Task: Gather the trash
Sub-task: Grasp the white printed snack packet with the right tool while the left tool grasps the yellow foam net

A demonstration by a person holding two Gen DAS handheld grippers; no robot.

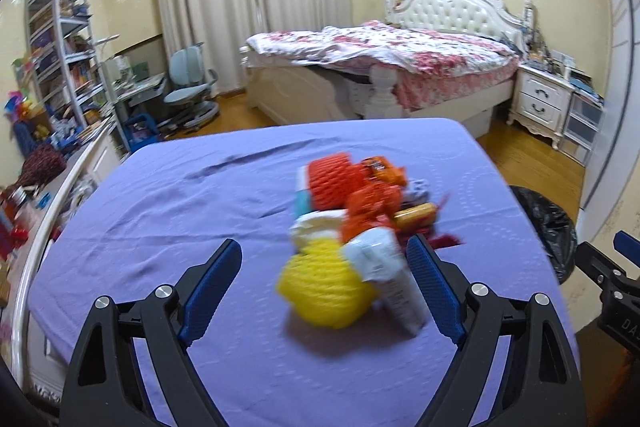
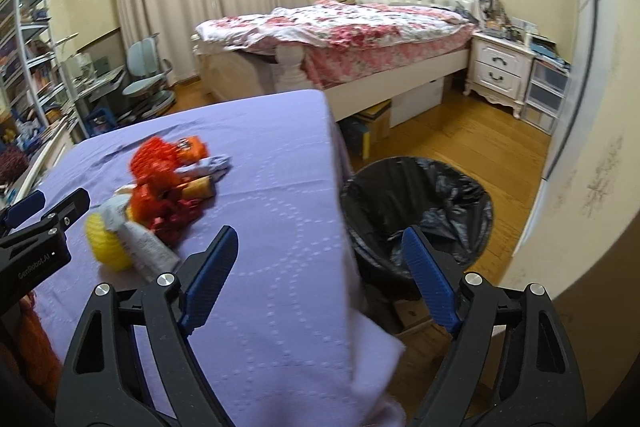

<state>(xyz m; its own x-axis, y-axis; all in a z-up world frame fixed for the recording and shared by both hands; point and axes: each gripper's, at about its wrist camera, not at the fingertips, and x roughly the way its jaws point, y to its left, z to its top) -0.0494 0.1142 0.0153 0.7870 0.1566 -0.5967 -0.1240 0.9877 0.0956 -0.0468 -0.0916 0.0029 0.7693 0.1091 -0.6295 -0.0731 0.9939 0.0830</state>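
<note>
a trash pile is seen on the purple-covered table, the black-lined bin just beside it (on the floor); nothing is held between the right gripper jaws.

The near and left parts of the purple cloth are left bare, so open room is offered there. The way ahead is blocked by the trash pile. The bin mouth is left unobstructed just beside the table edge
</note>
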